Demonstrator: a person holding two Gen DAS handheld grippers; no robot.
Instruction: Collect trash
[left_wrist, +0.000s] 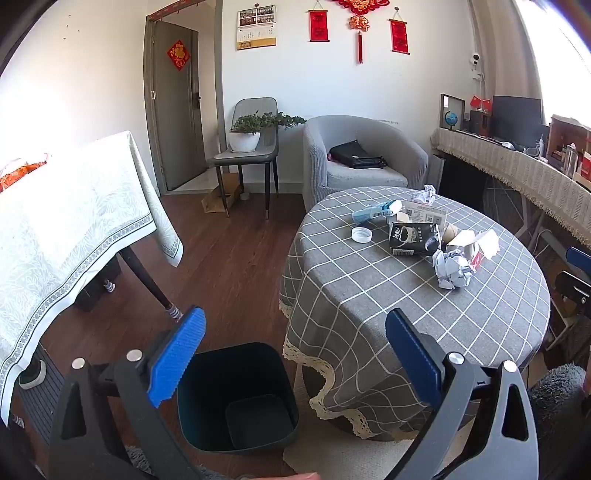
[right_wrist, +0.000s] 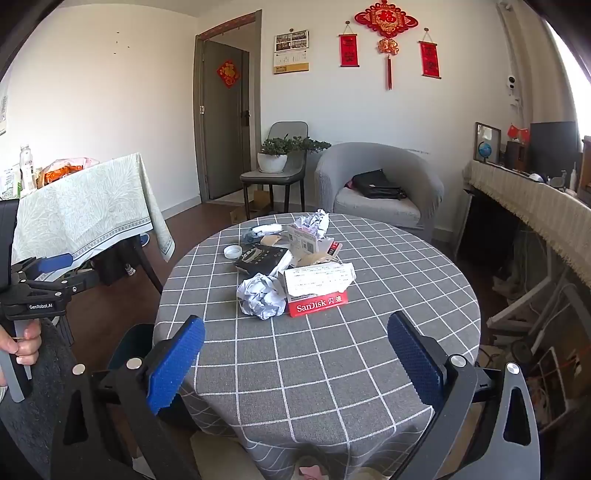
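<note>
Trash, assorted — heaped at the middle and far part of the round worktop (right_wrist: 388, 280), none of it yet collected.

Item: crumpled paper ball (right_wrist: 263, 296), nearest the right tongs (right_wrist: 295, 363), touching the red SanDisk carton (right_wrist: 318, 305). Judged very light and soft; it will crush under a pinch, so any grip across its bulk should hold.

Item: SanDisk carton, torn open, white flap up. Light, thin card, likely to buckle; best taken across the flat red wall or by the flap.

Item: black packet (right_wrist: 261, 259), lying flat. Glossy, probably slippery and limp; take it by an edge.

Item: white bottle cap (right_wrist: 232, 252), apart from the heap on its left. Small, rigid, low — the hardest to pinch; take it across the rim.

Item: second paper ball (right_wrist: 314, 223) at the far edge, and a blue-and-white wrapper (left_wrist: 375, 211) beside the pile.

Receptacle: dark bin (left_wrist: 236, 397) on the floor just beside the worktop, open-topped, nothing visible inside.

Tongs: left tongs (left_wrist: 295, 358) released, jaws wide, hovering over the bin. Right tongs likewise released and holding nothing, aimed at the pile from the near edge.

Surface: grey checked cloth with lace trim, draped loose — it may drag or ruck if a finger catches it.

Room: wooden floor, grey armchair (right_wrist: 380, 184), potted plant (right_wrist: 275, 155) on a chair, second clothed table (right_wrist: 85, 206) to the left.
</note>
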